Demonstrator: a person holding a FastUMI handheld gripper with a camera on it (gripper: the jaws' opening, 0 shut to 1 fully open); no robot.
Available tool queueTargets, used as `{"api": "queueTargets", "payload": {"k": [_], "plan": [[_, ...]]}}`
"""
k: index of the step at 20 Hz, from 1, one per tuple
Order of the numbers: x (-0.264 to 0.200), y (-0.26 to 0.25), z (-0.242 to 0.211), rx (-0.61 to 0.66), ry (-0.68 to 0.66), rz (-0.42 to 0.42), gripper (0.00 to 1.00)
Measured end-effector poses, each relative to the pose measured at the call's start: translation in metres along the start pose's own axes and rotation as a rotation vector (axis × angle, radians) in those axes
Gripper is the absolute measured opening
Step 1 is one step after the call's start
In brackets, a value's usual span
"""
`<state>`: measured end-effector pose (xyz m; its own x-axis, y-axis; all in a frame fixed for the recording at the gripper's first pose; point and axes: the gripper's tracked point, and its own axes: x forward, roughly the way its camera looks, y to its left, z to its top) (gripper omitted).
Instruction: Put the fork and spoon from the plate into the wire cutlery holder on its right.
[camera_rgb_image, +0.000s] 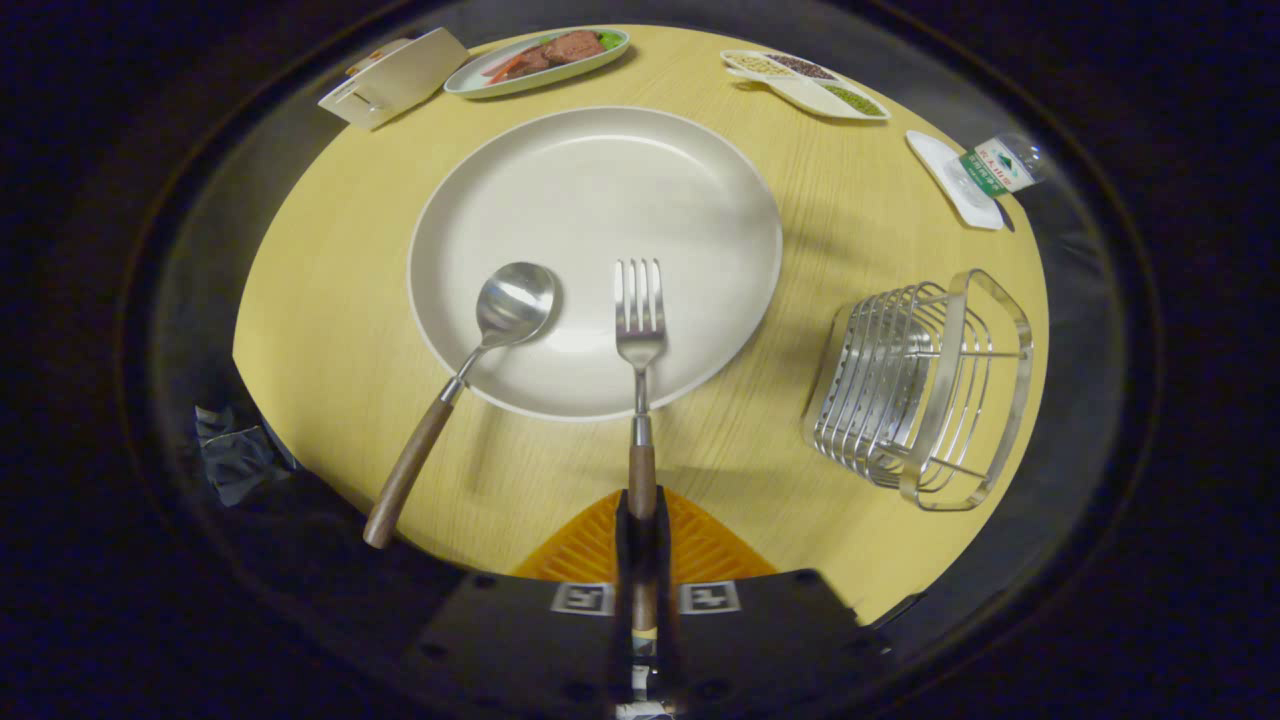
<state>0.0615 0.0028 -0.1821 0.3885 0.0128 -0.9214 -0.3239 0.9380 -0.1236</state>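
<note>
At centre-left the spoon (470, 370) leans on the white plate (690, 170), its wooden handle over the desk (330, 330). Bottom centre, the fingers (641, 520) pinch the fork (640, 330) by its handle. The wire cutlery holder (920, 385) stands right.

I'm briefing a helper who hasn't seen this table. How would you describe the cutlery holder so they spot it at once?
Start at the big white plate mid-table. To its right, apart from it, stands the wire cutlery holder, beyond the gripper, which is shut on the fork handle. It is the only shiny metal cage.
</note>
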Motion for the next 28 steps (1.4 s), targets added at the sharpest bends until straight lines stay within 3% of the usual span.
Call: {"api": "queueTargets", "payload": {"k": [4, 9, 15, 20, 28], "plan": [[-0.012, 0.001, 0.001, 0.030, -0.028, 0.006, 0.05], [-0.051, 0.002, -0.002, 0.096, -0.093, 0.054, 0.05], [-0.110, -0.042, -0.025, 0.177, -0.129, 0.024, 0.05], [-0.132, -0.091, -0.055, 0.195, -0.049, -0.047, 0.05], [-0.108, -0.125, -0.065, 0.116, 0.127, -0.085, 0.05]]}}
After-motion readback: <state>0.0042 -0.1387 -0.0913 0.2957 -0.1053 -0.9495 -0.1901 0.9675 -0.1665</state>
